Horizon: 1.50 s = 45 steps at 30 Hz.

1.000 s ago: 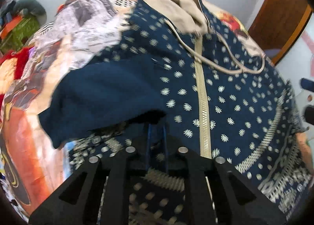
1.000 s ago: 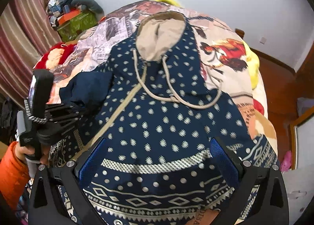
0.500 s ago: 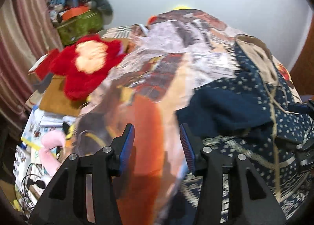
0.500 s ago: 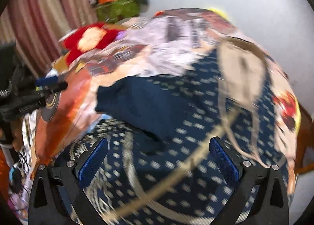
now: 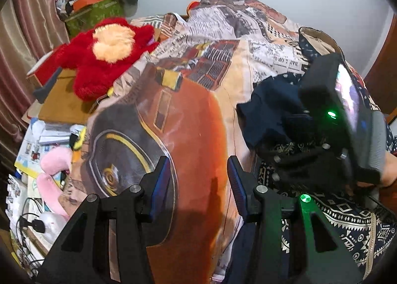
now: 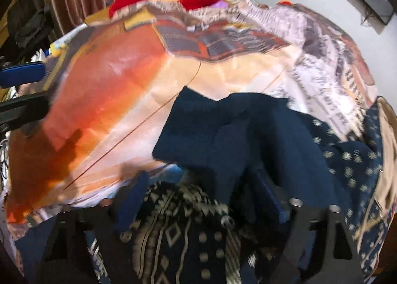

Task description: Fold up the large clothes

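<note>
A navy hoodie with pale dots lies on the printed bedspread (image 5: 188, 115). One sleeve (image 6: 223, 132) is folded back across its body, and the patterned hem (image 6: 178, 232) bunches below it. My right gripper (image 6: 198, 199) points down over that hem, its jaws closing with the hem cloth between the blurred blue pads. In the left wrist view its black body (image 5: 330, 110) hides part of the sleeve (image 5: 270, 110). My left gripper (image 5: 197, 167) hangs open over the orange part of the bedspread, left of the hoodie, with nothing between its fingers.
A red plush toy (image 5: 106, 61) lies at the bed's far left, above a cardboard sheet (image 5: 64, 105). A pink plush (image 5: 52, 167), papers and cables crowd the floor side. A green box with piled things (image 5: 94, 9) stands by the curtain. A wooden door (image 5: 382, 66) is at the right.
My left gripper let go of the sleeve, opened and moved left off the hoodie onto the bedspread. My right gripper swung left and down to the hem, and its jaws have narrowed.
</note>
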Each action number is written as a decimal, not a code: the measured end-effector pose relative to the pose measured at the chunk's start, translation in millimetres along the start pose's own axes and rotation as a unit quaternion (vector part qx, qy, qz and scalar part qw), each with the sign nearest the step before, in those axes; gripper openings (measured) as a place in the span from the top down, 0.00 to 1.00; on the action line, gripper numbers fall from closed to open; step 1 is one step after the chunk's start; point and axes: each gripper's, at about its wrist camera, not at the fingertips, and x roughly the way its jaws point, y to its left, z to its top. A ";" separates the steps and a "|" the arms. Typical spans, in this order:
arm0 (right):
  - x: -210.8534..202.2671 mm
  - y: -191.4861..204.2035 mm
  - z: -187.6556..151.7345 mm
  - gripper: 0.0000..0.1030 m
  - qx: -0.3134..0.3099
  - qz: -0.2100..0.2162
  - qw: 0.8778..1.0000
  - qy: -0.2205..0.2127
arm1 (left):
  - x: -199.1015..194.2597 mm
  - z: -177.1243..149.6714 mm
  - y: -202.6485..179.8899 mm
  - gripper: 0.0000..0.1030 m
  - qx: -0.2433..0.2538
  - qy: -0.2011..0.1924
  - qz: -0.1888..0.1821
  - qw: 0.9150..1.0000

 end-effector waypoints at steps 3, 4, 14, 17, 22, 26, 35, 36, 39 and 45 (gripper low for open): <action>15.7 -0.6 5.7 0.53 0.001 -0.007 1.000 0.004 | 5.4 -3.6 -1.8 0.54 0.000 0.004 -0.002 1.000; 18.9 -1.1 7.4 0.64 0.005 -0.004 1.000 0.004 | 6.6 -4.9 -3.0 0.54 0.002 0.006 -0.001 1.000; -19.5 -19.2 7.7 0.92 0.067 0.010 0.995 -0.069 | 6.7 -11.6 -23.5 0.54 0.025 0.020 -0.001 0.999; -46.2 -33.8 4.0 0.92 0.092 0.011 0.991 -0.096 | 3.0 -10.9 -34.9 0.54 0.030 0.021 -0.008 0.999; -107.9 -70.4 -14.6 0.93 0.144 0.008 0.978 -0.148 | 0.9 -11.2 -59.2 0.54 0.044 0.026 -0.027 0.998; -161.4 -101.5 -38.2 0.93 0.186 0.001 0.964 -0.190 | 15.2 -10.7 -85.4 0.54 0.067 0.042 -0.034 0.996; -238.6 -163.4 -115.2 0.93 0.273 -0.034 0.931 -0.240 | 81.6 -2.9 -122.6 0.54 0.098 0.083 0.028 0.991; -242.5 -170.1 -123.2 0.93 0.282 -0.036 0.928 -0.242 | 87.5 -0.4 -124.4 0.54 0.091 0.084 0.034 0.992; -256.3 -194.6 -153.5 0.93 0.321 -0.040 0.913 -0.249 | 97.4 6.5 -126.2 0.54 0.074 0.077 0.049 0.993; -277.3 -227.5 -206.8 0.93 0.378 -0.050 0.888 -0.258 | 101.1 13.8 -111.4 0.54 0.020 0.060 0.068 0.996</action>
